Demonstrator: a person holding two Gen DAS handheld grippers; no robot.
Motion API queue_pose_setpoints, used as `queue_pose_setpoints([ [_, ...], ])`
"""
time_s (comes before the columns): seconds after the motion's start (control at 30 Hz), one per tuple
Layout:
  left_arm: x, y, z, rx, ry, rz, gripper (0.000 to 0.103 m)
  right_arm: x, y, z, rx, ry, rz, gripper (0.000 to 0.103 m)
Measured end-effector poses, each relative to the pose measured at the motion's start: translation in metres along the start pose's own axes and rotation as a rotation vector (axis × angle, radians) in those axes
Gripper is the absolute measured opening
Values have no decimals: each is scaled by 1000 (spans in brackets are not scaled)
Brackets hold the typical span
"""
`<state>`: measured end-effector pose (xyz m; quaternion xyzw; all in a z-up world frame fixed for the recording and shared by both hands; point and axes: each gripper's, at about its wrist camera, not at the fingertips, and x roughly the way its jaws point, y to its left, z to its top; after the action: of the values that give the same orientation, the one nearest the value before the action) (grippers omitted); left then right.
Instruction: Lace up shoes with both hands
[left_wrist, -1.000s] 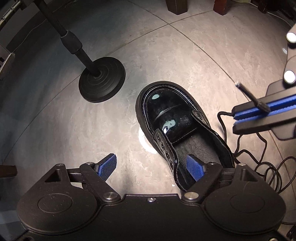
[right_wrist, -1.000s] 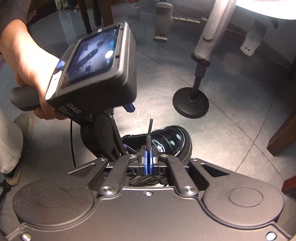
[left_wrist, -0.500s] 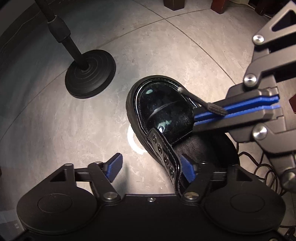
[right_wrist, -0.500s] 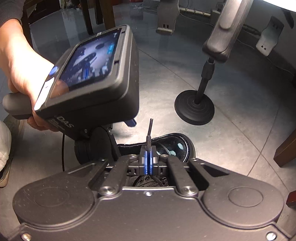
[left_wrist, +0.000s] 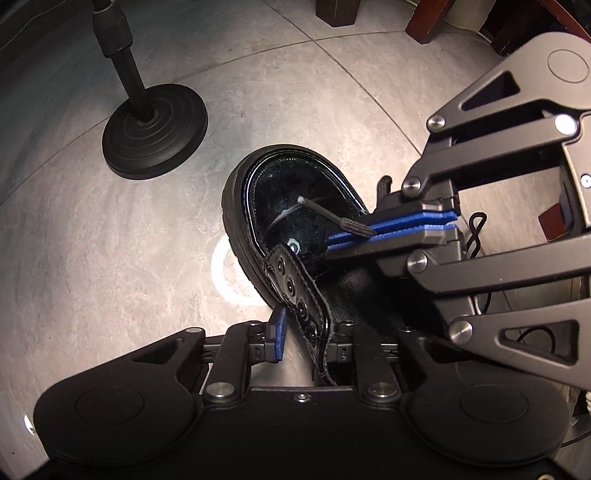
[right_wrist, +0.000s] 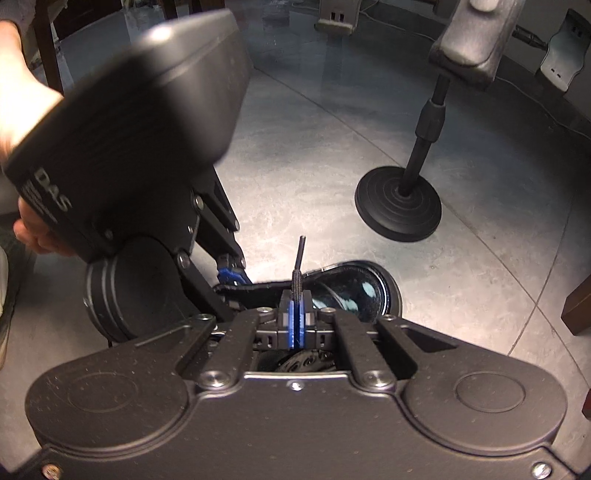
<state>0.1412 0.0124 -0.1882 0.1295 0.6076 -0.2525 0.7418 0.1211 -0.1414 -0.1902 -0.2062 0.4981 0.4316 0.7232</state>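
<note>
A glossy black shoe (left_wrist: 288, 192) stands on the grey floor, toe away from me. Its left eyelet flap (left_wrist: 301, 291) rises between the jaws of my left gripper (left_wrist: 304, 341). Those jaws are closing; the left blue pad (left_wrist: 279, 336) sits right beside the flap with a sliver of floor showing, and the right finger is hidden behind the flap. My right gripper (left_wrist: 332, 238) hovers over the shoe's vamp, shut on the black shoelace end (left_wrist: 332, 218), whose stiff tip sticks out ahead. The right wrist view shows the same shut gripper (right_wrist: 295, 299), the lace (right_wrist: 297, 273) and the shoe toe (right_wrist: 358, 291).
A black round stand base (left_wrist: 155, 129) with its pole sits on the floor to the left of the shoe (right_wrist: 399, 210). Loose lace loops (left_wrist: 476, 229) lie to the shoe's right. Wooden furniture legs (left_wrist: 338, 11) stand far back. A hand (right_wrist: 22, 96) holds the left device.
The left jaws have narrowed from wide apart to close around the eyelet flap. The right gripper, still holding the lace end, has come in over the shoe's toe and lower.
</note>
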Motion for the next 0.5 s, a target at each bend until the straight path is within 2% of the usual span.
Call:
queue_pose_setpoints([
  [0.13,1,-2,5,-19,31,35,23,6,-2,-6,4,33,-12,3],
  [0.2,2,0,8,-40,43,61,35,5,-3,-9,11,40,-9,3],
  [0.3,2,6,8,-65,43,79,44,4,-5,-12,24,43,-7,3],
  [0.5,0,15,5,-81,23,72,47,7,-17,-16,102,37,16,3],
])
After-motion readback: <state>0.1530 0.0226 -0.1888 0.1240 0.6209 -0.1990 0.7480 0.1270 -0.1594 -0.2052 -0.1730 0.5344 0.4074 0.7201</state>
